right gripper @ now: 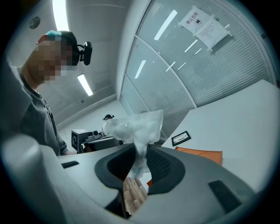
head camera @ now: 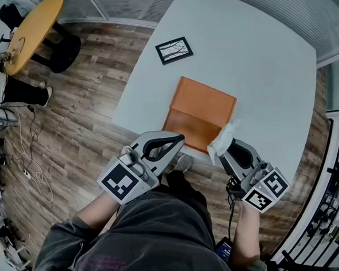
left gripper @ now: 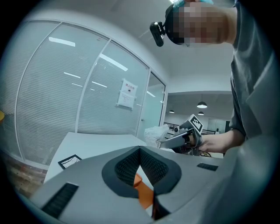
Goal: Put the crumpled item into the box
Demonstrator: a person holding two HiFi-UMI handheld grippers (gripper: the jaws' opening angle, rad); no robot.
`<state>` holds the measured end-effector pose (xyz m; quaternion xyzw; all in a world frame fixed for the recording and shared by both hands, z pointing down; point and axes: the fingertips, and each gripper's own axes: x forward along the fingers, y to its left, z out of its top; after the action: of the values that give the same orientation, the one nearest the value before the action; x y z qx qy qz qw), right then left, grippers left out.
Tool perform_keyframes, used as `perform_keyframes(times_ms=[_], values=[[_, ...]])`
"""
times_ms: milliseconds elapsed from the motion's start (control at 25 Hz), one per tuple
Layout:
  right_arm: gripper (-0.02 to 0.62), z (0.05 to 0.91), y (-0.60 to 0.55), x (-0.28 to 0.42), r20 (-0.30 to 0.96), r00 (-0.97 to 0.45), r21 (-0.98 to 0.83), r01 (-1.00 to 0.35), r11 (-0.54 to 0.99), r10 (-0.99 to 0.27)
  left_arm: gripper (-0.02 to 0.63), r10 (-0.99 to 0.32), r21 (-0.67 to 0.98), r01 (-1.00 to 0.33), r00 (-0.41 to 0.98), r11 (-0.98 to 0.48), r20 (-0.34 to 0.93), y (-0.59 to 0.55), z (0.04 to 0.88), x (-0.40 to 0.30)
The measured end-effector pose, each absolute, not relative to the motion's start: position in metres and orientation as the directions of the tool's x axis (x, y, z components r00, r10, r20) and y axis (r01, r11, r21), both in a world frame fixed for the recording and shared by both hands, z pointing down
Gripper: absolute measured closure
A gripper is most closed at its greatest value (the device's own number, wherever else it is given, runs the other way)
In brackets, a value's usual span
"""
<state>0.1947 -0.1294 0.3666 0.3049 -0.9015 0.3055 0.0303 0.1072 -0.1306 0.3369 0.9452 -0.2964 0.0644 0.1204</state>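
A flat orange box (head camera: 199, 112) lies on the white table (head camera: 260, 63), close to its near edge. My right gripper (head camera: 221, 151) is shut on a crumpled white item (head camera: 223, 140), which hangs at the box's near right corner. In the right gripper view the crumpled item (right gripper: 135, 129) sticks up from between the pads, with the box (right gripper: 202, 155) beyond. My left gripper (head camera: 178, 140) is at the box's near left edge, jaws shut with nothing between them. In the left gripper view its tips (left gripper: 140, 151) meet, and orange box (left gripper: 142, 192) shows through the gap below them.
A black-framed card (head camera: 174, 50) lies on the table beyond the box. A round yellow table (head camera: 33, 29) stands far left on the wooden floor (head camera: 85, 115), where cables (head camera: 33, 164) lie. Glass walls with blinds enclose the far side. A dark railing (head camera: 332, 188) is at right.
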Motion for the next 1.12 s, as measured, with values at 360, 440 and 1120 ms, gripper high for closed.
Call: perform_keyframes(times_ms=[360, 440, 1120], values=[[0.508, 0.406, -0.146, 0.162, 0.36, -0.766, -0.502, -0.641, 0.581, -0.533, 0.594, -0.486, 0.228, -0.531, 0.844, -0.816, 0.225, -0.148, 0.37, 0.073], [0.508, 0.413, -0.147, 0.156, 0.386, -0.756, -0.49, -0.653, 0.577, -0.528, 0.594, -0.479, 0.24, -0.526, 0.847, -0.816, 0.23, -0.15, 0.374, 0.068], [0.508, 0.496, -0.154, 0.133, 0.598, -0.683, -0.41, -0.711, 0.572, -0.419, 0.594, -0.455, 0.293, -0.514, 0.855, -0.806, 0.248, -0.17, 0.399, 0.029]])
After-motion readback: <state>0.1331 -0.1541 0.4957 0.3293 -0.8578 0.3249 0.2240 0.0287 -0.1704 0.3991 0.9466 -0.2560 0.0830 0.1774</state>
